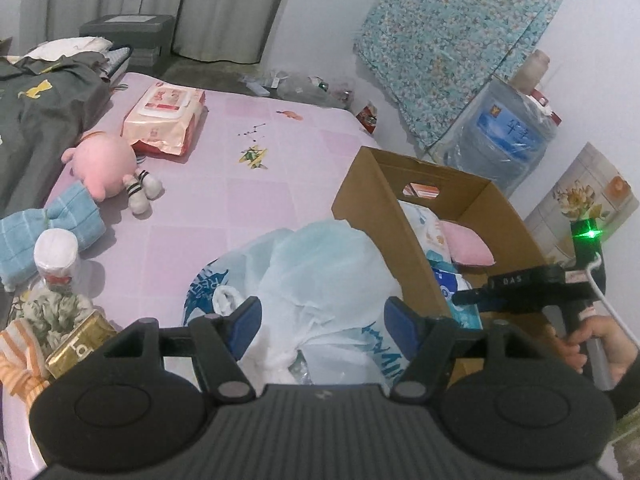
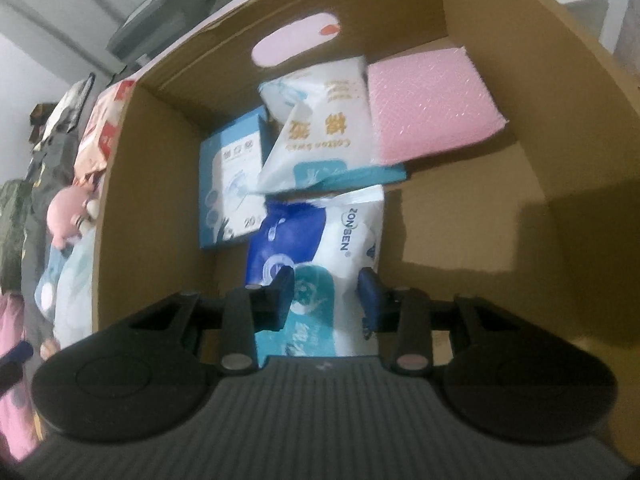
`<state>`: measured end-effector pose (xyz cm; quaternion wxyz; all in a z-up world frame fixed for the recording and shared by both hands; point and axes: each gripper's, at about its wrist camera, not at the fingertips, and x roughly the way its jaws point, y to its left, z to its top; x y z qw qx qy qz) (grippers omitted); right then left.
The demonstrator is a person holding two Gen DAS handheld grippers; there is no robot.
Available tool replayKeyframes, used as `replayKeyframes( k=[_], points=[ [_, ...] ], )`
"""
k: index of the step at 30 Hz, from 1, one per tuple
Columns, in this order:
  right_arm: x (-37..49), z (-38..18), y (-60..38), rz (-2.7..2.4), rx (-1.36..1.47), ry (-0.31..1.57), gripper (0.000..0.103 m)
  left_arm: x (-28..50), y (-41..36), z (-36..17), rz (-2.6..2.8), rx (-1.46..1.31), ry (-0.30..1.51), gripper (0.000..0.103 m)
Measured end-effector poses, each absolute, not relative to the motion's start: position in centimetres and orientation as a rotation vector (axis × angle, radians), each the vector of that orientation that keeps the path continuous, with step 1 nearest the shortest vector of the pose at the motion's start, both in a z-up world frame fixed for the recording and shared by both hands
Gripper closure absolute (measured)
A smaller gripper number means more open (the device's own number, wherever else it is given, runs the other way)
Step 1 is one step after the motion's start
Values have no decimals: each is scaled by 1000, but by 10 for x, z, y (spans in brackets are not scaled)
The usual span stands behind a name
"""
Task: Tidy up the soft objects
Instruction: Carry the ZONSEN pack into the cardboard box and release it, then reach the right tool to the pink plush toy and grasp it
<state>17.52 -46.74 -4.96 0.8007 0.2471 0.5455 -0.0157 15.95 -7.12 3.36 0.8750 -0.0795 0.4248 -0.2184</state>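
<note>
While we are looking along the left hand-held gripper point(image 1: 322, 322), its blue pads point(image 1: 249, 320) are standing wide apart on either side of a crumpled white plastic bag point(image 1: 316, 280) lying on the bed point(image 1: 248, 208); the bag is filling the gap, but we cannot tell whether the pads are touching it. We are aiming this gripper forward and slightly down over the pink bedsheet. Just to the right of the bag, the cardboard box point(image 1: 384, 216) is sitting on the bed's edge, and the right hand-held gripper point(image 1: 472, 296) is reaching into it from the right, with the person's hand point(image 1: 600, 344) gripping its handle. Further left, a pink plush doll point(image 1: 112, 168), a blue towel point(image 1: 52, 228), a wet-wipes pack point(image 1: 164, 120), a small white-capped bottle point(image 1: 58, 256) and a gold box point(image 1: 80, 346) are lying on the bed, well apart from the bag.

Through the right wrist view, we are pointing the right hand-held gripper point(image 2: 328, 296) down into the cardboard box point(image 2: 152, 184). Its jaws are sitting at a moderate width around the near end of a blue and white soft pack point(image 2: 320, 236); the picture is blurred, so we cannot tell whether they are pressing it or merely straddling it. Beyond it, a cotton swab bag point(image 2: 320, 132), a pink sponge point(image 2: 428, 108) and a blue carton point(image 2: 232, 184) are lying inside the box. The plush doll point(image 2: 66, 212) is showing outside the left wall.
</note>
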Motion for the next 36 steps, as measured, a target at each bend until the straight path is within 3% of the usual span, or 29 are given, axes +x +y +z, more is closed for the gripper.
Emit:
replayKeyframes(
  k=[7, 13, 15, 17, 22, 31, 36],
  points=[
    [174, -53, -471, -37, 598, 1191, 66, 153, -70, 34, -477, -160, 877, 34],
    [188, -63, -460, -45, 623, 1232, 28, 151, -66, 35, -479, -168, 871, 34],
    [194, -63, -446, -33, 539, 1236, 25, 152, -65, 35, -476, -171, 875, 34],
    [197, -64, -430, -23, 428, 1232, 27, 151, -66, 35, -475, -172, 877, 34],
    [191, -56, -418, 19, 300, 1206, 43, 152, -65, 34, -473, -176, 881, 34],
    [189, -58, -418, 43, 436, 1194, 43, 151, -62, 29, -460, -185, 890, 34],
    [202, -63, -417, 23, 505, 1175, 38, 150, -53, 29, -434, -183, 881, 32]
  ],
)
